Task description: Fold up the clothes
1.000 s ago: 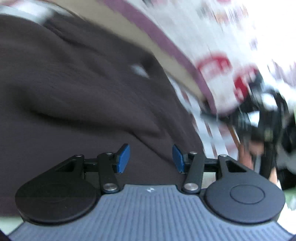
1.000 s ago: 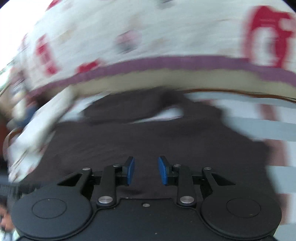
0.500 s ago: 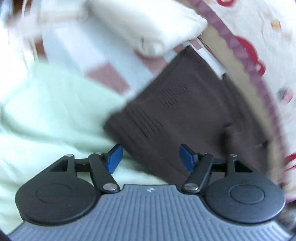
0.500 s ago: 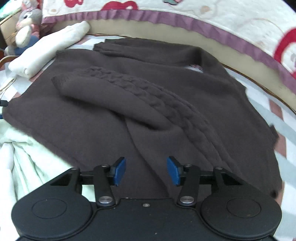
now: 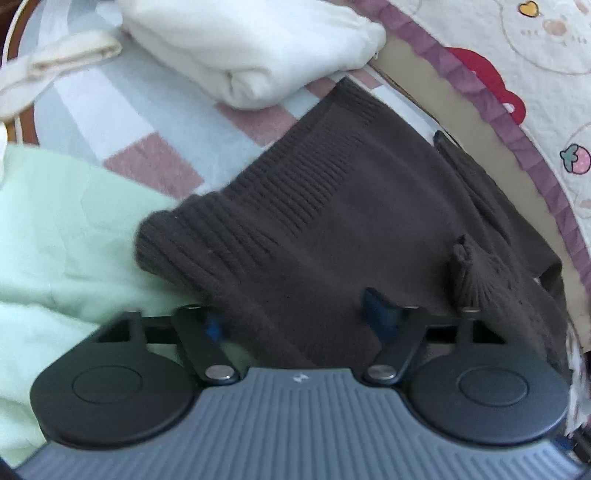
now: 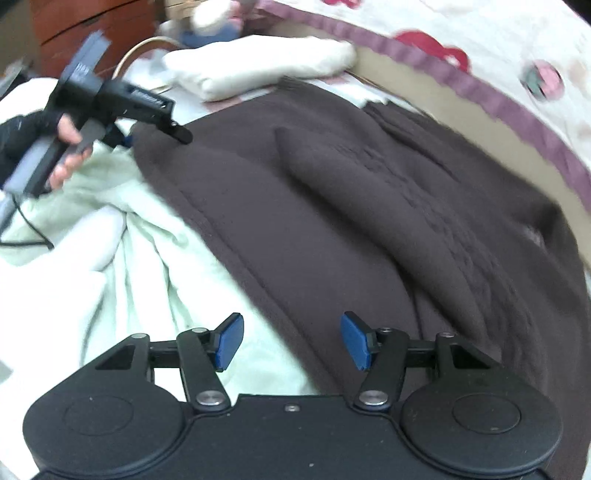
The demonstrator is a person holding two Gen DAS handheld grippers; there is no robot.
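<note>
Checked bed sheet [image 5: 122, 122] — pink, white, pale-blue squares. Patterned quilt [image 5: 546, 48], purple frilled edge, along far side. Wooden drawers [image 6: 92, 26] beyond bed — blurred soft toy [image 6: 214, 14] nearby.

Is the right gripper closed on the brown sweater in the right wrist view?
No: the right gripper has its blue fingertips spread wide, with the brown sweater hem lying between them, ungripped.

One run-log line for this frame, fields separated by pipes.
left gripper open, astride ribbed hem corner of brown sweater | right gripper open at sweater's near edge | one sleeve folded across body
</note>
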